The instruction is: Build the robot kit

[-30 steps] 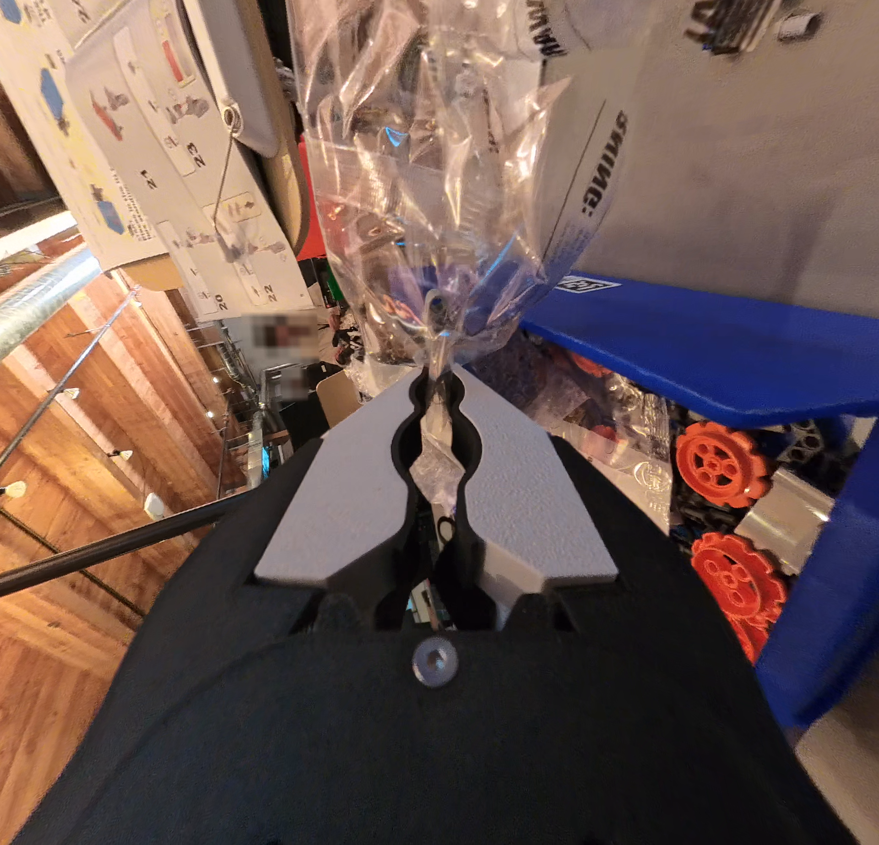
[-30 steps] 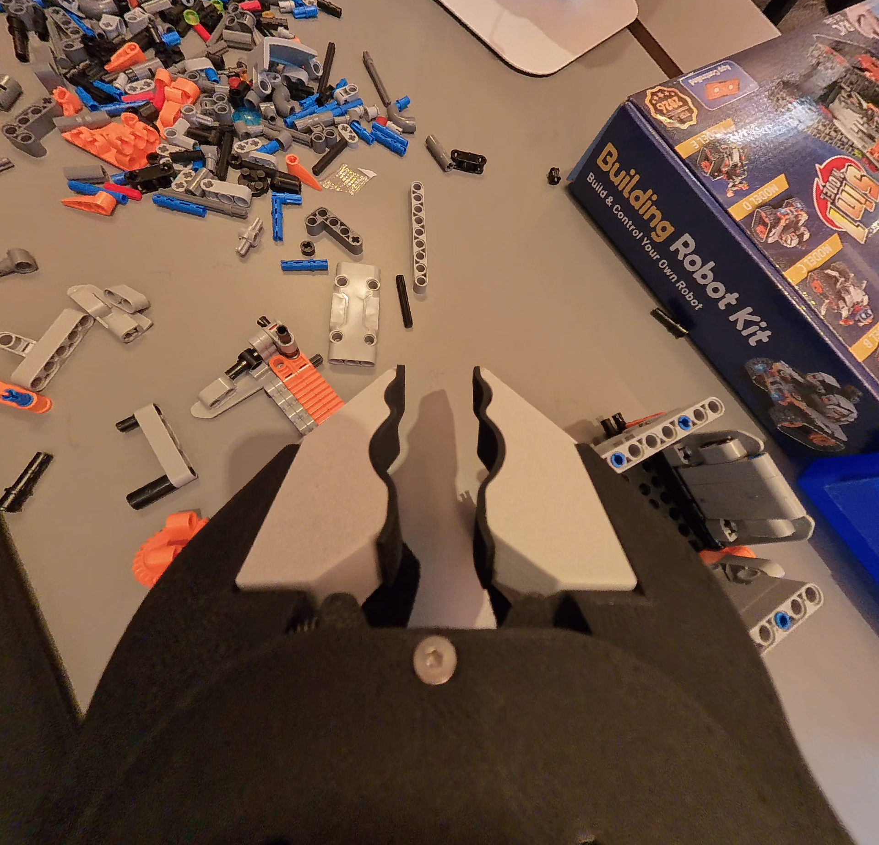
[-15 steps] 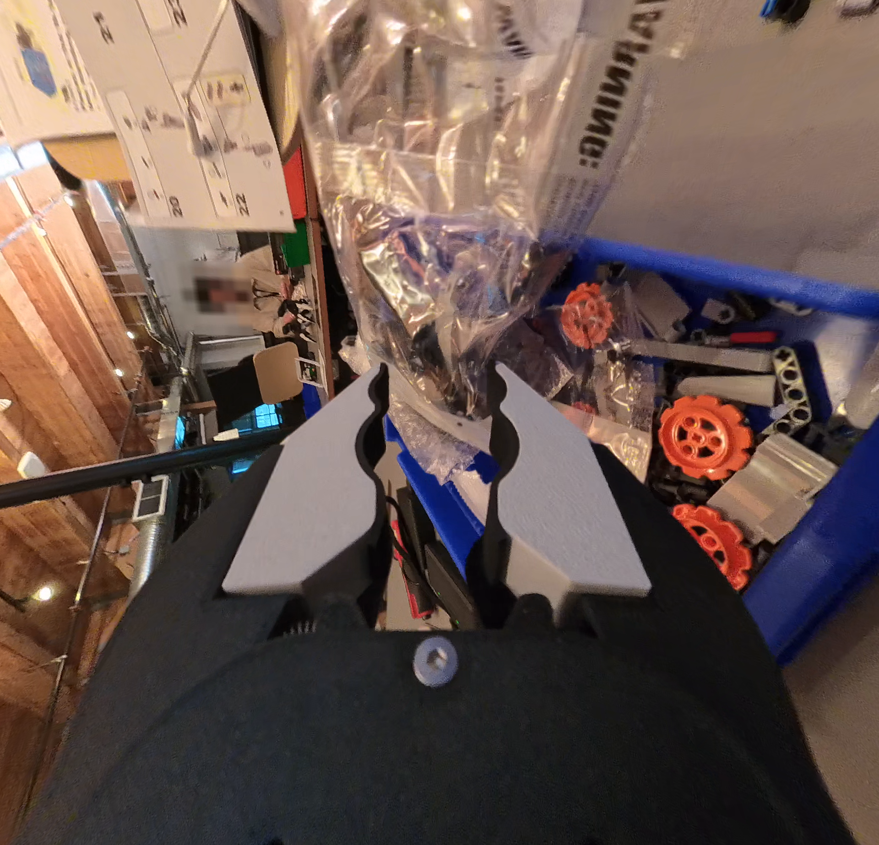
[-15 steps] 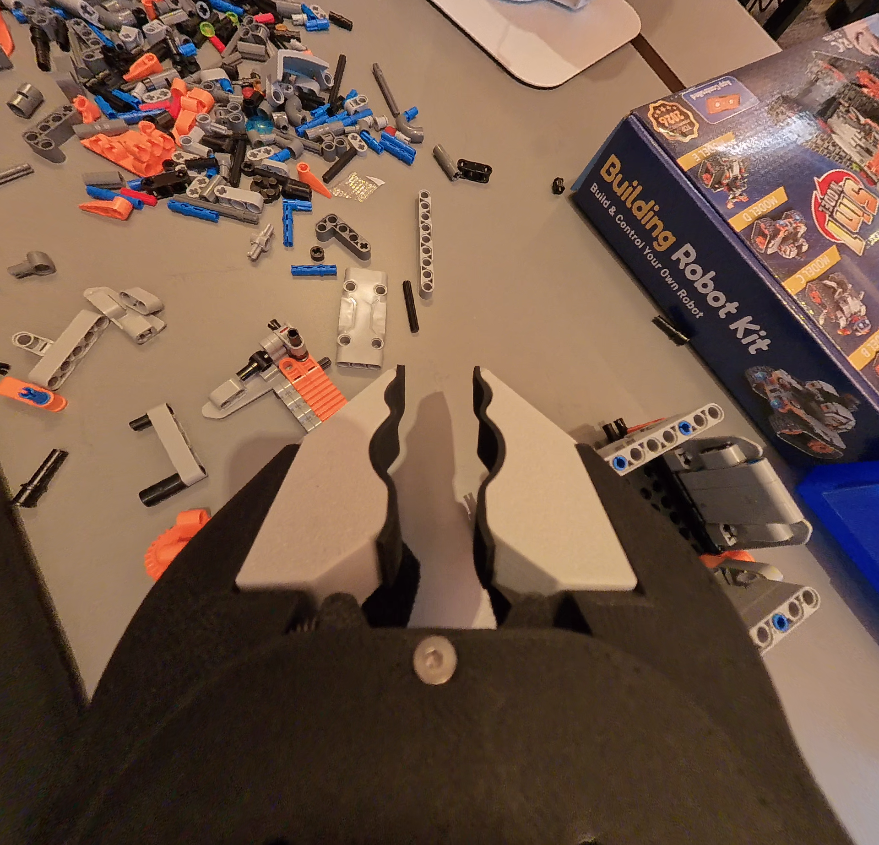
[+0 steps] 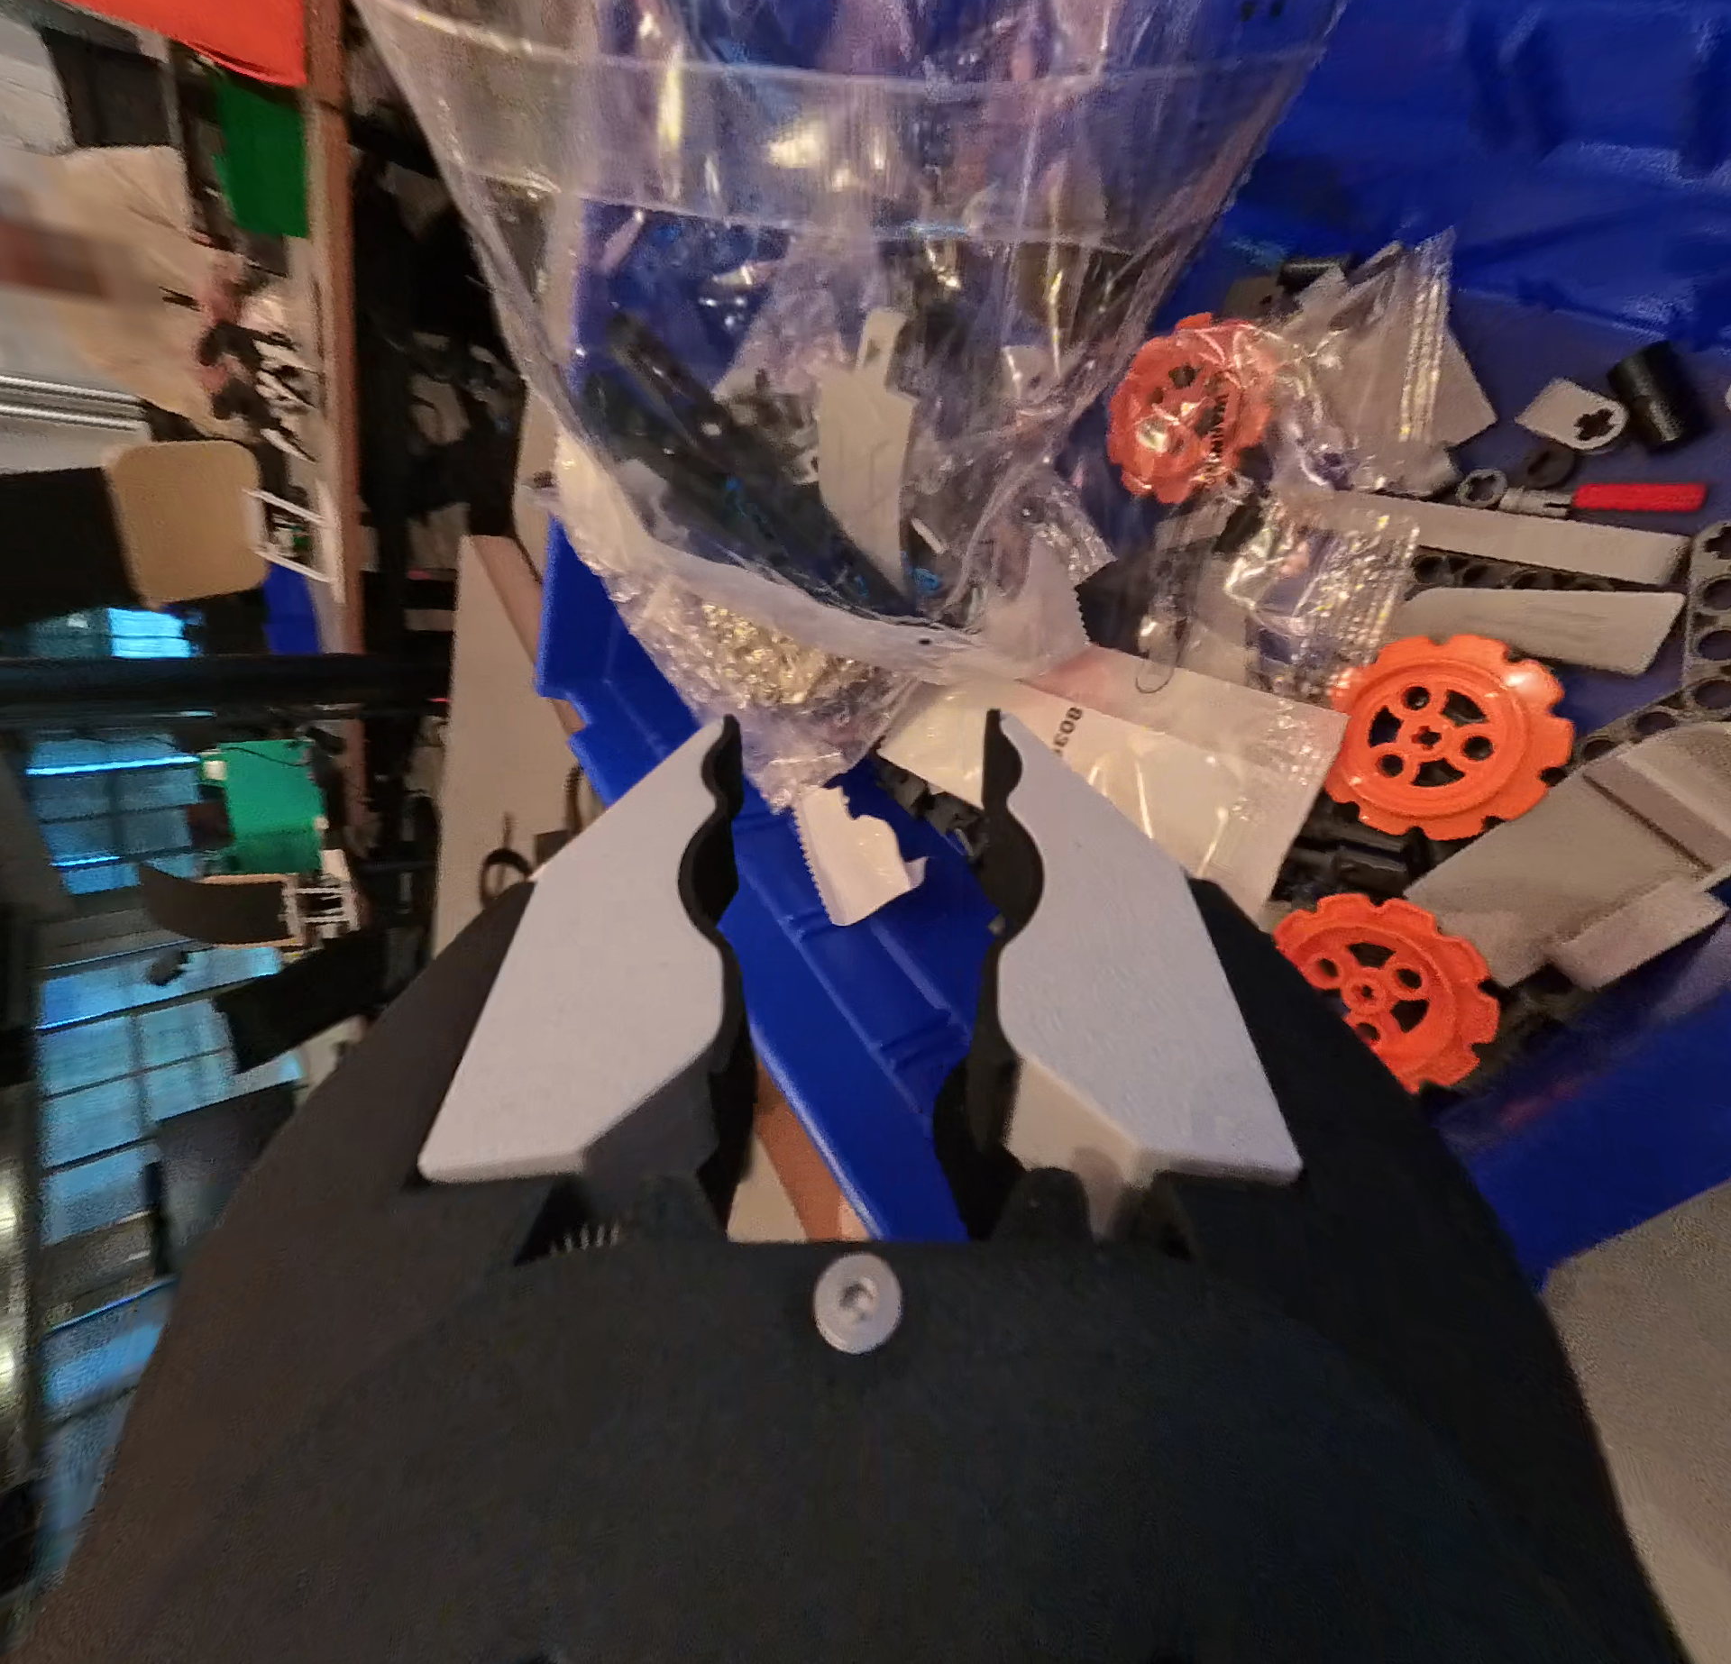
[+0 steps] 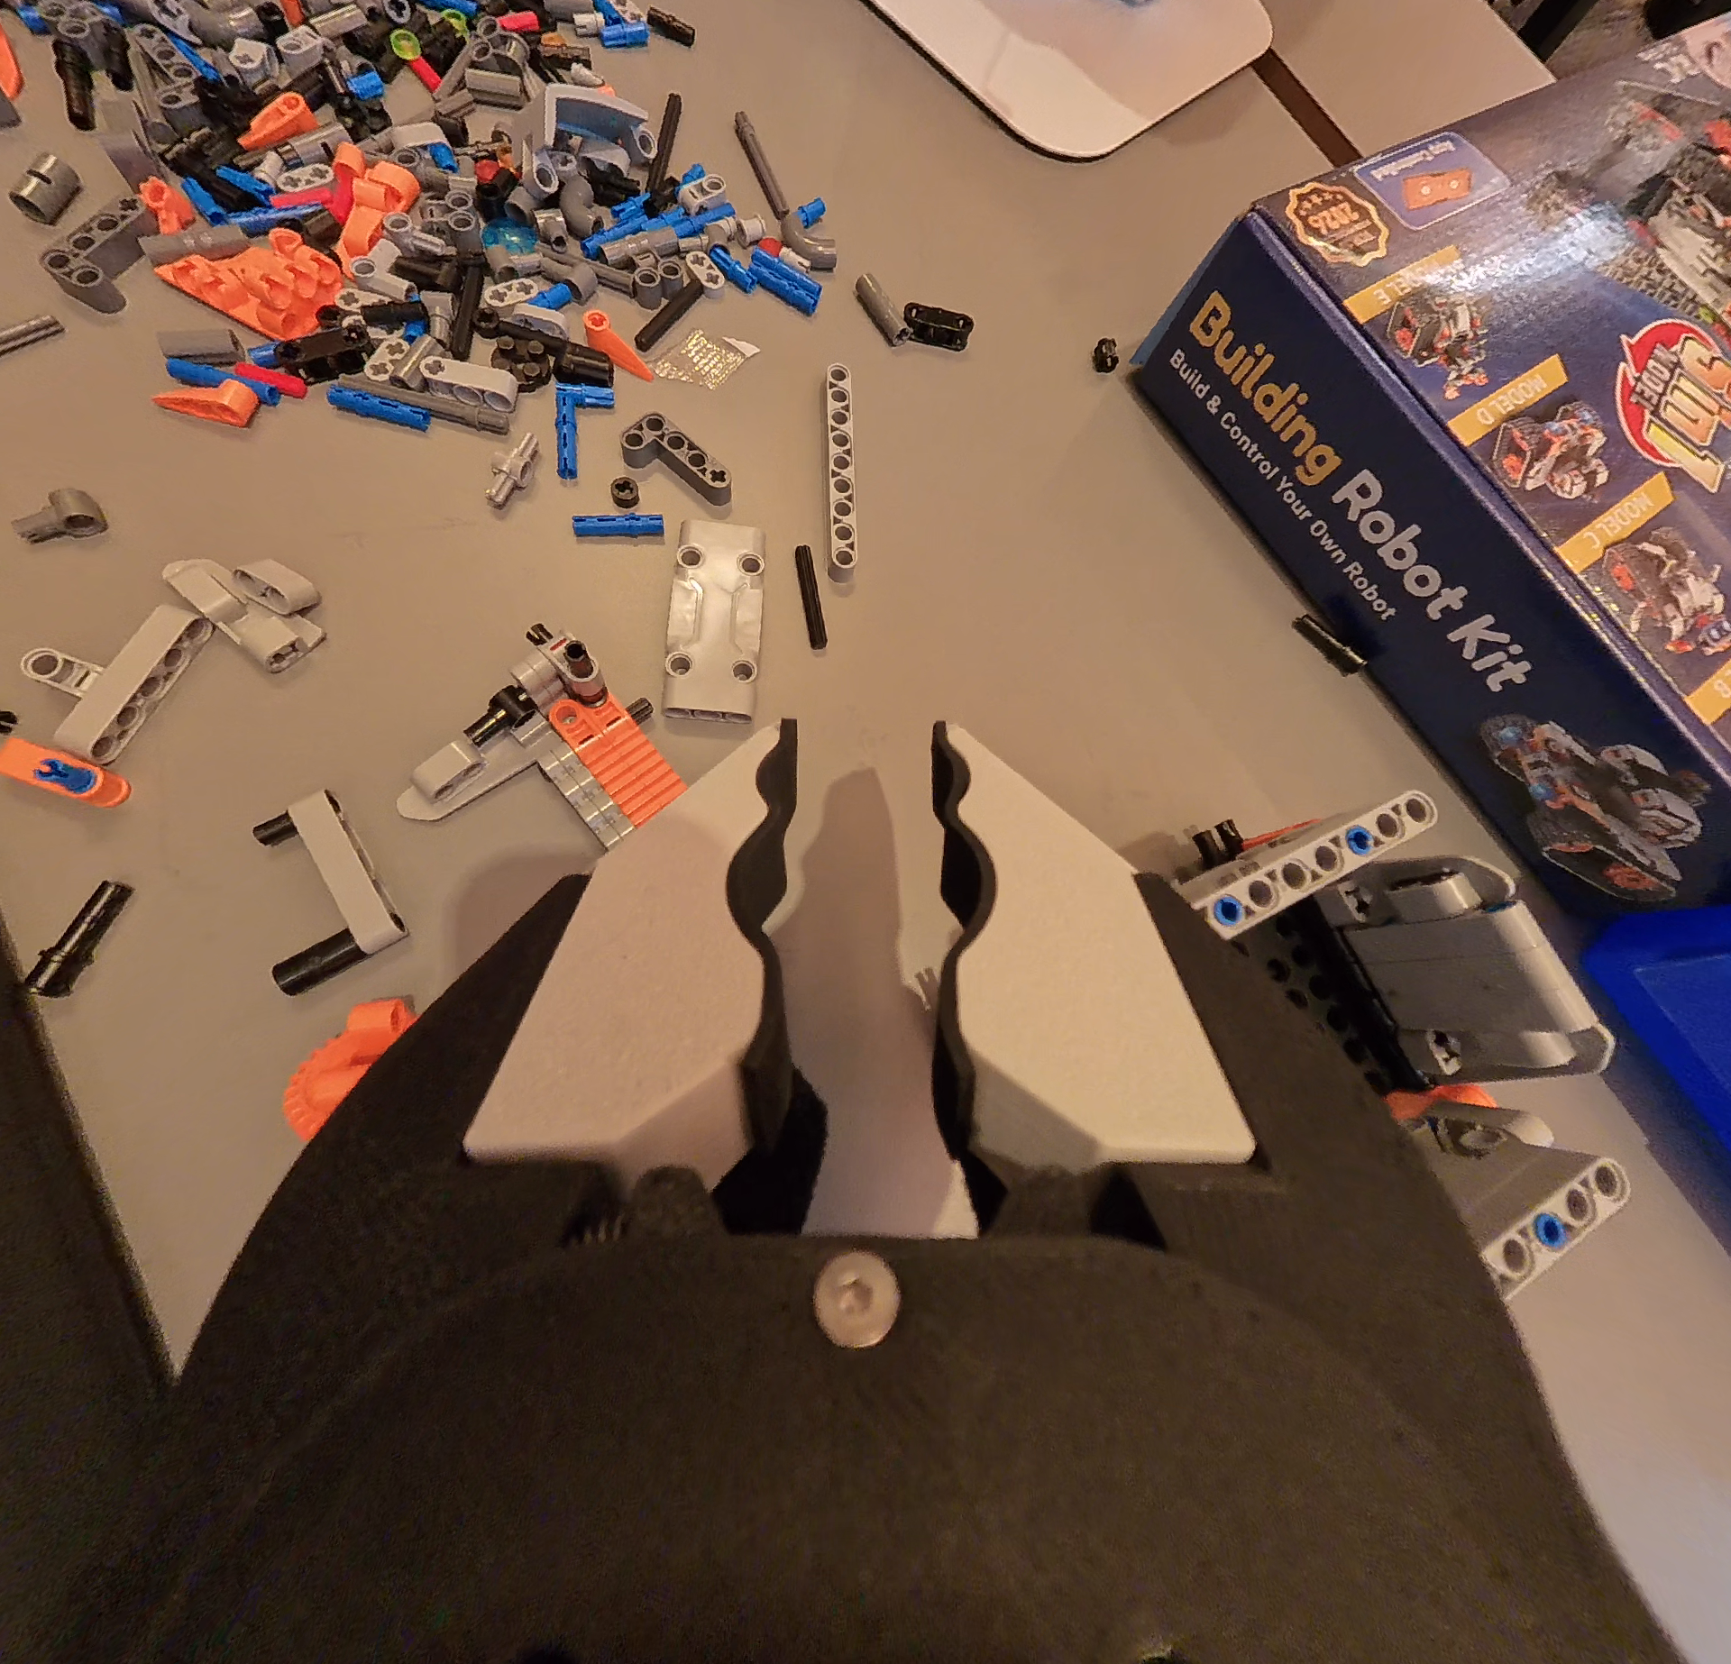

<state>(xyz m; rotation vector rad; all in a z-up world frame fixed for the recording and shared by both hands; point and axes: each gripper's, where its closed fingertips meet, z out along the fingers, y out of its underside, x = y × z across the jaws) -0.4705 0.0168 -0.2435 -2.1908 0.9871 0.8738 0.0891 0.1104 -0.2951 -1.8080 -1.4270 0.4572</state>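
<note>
My left gripper (image 5: pixel 857 739) is open. A clear plastic bag (image 5: pixel 824 327) with small black and grey parts lies just ahead of its tips, over the edge of a blue bin (image 5: pixel 843 992). The bin holds orange gear wheels (image 5: pixel 1447 739), grey beams and more small bags. My right gripper (image 6: pixel 862 739) is open and empty, hovering over the grey table (image 6: pixel 1012 458). Nearest to it are a grey plate piece (image 6: pixel 714 631) and an orange-and-grey small assembly (image 6: pixel 571 748) ahead left, and a grey motor assembly (image 6: pixel 1405 954) to the right.
A pile of loose orange, blue, grey and black building pieces (image 6: pixel 393 214) spreads over the far left of the table. A dark blue kit box (image 6: pixel 1499 495) lies at right, and a white stand base (image 6: pixel 1049 36) at the back. A blue bin corner (image 6: pixel 1677 1010) shows at far right. Tip to tip, the grippers are about 55 cm apart. Measured from the fingertips, the grey plate piece (image 6: pixel 714 631) is 6 cm or so from the right gripper and 50 cm from the left.
My left gripper was shut on the plastic bag's neck; it has opened and let the bag go, which now rests on the blue bin. The right gripper has barely moved.
</note>
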